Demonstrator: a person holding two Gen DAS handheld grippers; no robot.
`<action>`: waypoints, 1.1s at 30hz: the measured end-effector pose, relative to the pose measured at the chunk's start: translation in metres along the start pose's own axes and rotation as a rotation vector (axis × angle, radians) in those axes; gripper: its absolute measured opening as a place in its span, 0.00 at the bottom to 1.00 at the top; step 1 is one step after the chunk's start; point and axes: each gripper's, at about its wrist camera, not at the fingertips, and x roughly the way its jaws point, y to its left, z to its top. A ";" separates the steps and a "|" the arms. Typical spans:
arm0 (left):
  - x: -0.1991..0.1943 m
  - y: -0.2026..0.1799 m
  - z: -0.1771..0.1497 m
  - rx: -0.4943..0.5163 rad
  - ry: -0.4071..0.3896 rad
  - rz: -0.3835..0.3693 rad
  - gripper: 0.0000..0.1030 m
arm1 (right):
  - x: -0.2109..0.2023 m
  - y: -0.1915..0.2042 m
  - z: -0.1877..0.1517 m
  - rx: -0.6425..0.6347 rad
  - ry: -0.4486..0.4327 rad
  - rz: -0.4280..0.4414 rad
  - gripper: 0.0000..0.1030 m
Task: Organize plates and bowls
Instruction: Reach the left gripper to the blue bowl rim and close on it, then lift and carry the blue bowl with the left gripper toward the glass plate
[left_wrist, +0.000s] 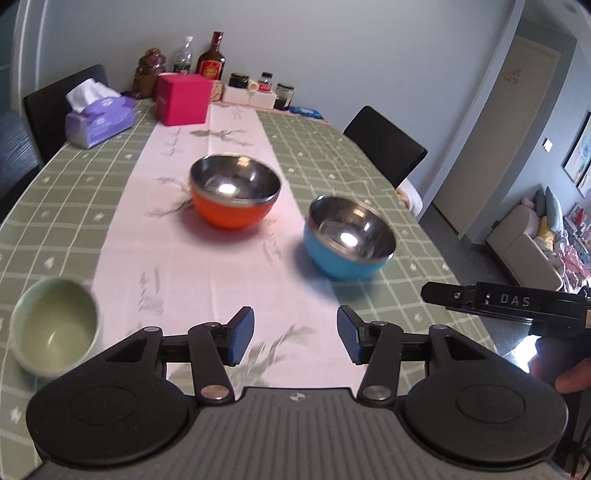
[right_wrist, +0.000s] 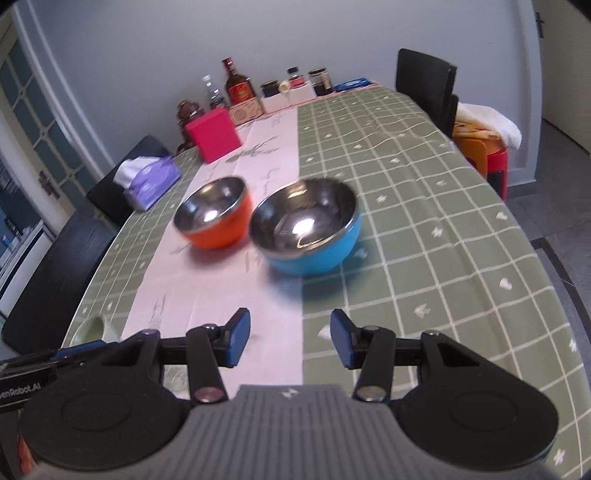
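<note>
Orange bowl (left_wrist: 235, 192) and blue bowl (left_wrist: 349, 238): steel insides bare, apart on table (left_wrist: 369, 155). Green cup (left_wrist: 55, 328) nr left edge, nothing in it. L gripper (left_wrist: 295, 334) and R gripper (right_wrist: 290, 338): fingers apart, holding nothing.

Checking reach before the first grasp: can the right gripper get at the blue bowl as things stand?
Probably yes. The right gripper is open and empty, the blue bowl sits just ahead, and only bare tablecloth lies between them.
</note>
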 end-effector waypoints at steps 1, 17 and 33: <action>0.007 -0.003 0.005 0.001 -0.007 -0.001 0.57 | 0.005 -0.004 0.006 0.019 -0.003 -0.003 0.46; 0.125 -0.016 0.055 -0.086 0.060 0.074 0.52 | 0.073 -0.039 0.054 0.173 0.016 -0.040 0.35; 0.164 -0.021 0.059 -0.021 0.041 0.089 0.16 | 0.097 -0.039 0.061 0.163 0.039 -0.037 0.17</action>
